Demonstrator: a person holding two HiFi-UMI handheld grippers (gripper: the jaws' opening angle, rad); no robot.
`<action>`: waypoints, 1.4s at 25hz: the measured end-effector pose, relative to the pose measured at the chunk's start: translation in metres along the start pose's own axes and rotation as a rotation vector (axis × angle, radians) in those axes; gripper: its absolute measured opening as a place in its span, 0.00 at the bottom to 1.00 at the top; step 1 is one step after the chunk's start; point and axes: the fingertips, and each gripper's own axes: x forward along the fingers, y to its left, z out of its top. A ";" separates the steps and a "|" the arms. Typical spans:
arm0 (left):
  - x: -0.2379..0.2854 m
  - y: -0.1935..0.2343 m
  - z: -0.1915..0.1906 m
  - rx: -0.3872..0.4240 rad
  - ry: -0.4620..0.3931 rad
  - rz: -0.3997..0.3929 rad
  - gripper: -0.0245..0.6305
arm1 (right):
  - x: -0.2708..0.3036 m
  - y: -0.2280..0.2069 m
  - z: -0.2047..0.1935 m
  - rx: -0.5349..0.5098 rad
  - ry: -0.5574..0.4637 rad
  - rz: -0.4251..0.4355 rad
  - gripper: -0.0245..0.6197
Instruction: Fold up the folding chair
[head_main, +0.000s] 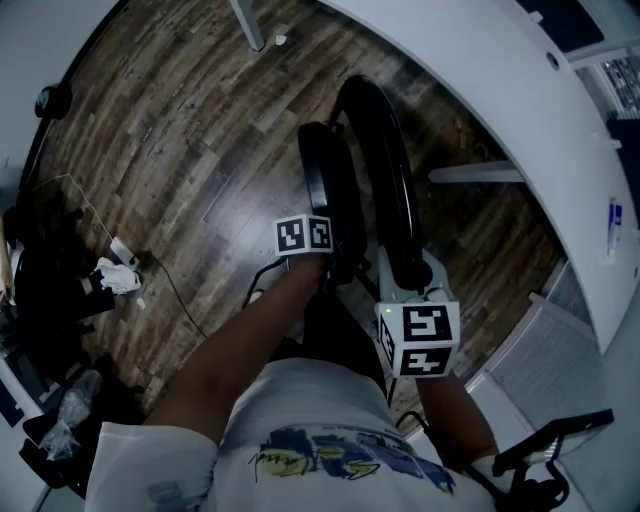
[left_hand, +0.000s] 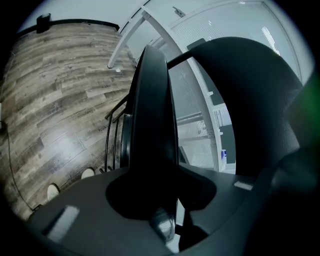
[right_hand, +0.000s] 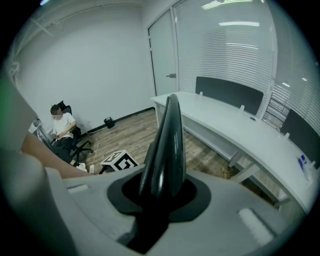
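Observation:
The black folding chair (head_main: 365, 180) stands below me on the wooden floor, seen from above as two upright padded panels side by side. My left gripper (head_main: 328, 262) is shut on the near edge of the left panel (head_main: 325, 185). That panel runs edge-on up from between the jaws in the left gripper view (left_hand: 152, 125), where the left gripper (left_hand: 156, 202) clamps its base. My right gripper (head_main: 408, 282) is shut on the right, taller panel (head_main: 388, 170). In the right gripper view this glossy panel (right_hand: 167, 145) rises from the right gripper (right_hand: 159, 200). Thin black frame tubes (left_hand: 114, 135) and white feet (left_hand: 88, 173) show beside the left panel.
A long curved white desk (head_main: 520, 120) runs along the right, with a leg (head_main: 475, 172) close to the chair. Cables and a power strip (head_main: 122, 252) lie on the floor at left beside dark clutter. A person sits in an office chair (right_hand: 62, 127) near the far wall.

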 end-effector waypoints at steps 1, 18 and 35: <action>0.002 -0.002 0.000 0.003 0.001 0.007 0.23 | 0.000 0.001 0.000 -0.001 -0.001 -0.002 0.16; 0.019 -0.020 -0.004 0.012 0.025 0.097 0.23 | -0.004 0.010 0.001 -0.015 0.000 -0.031 0.16; 0.011 -0.020 -0.003 -0.029 0.074 0.138 0.23 | 0.005 0.051 0.019 -0.059 -0.005 -0.065 0.14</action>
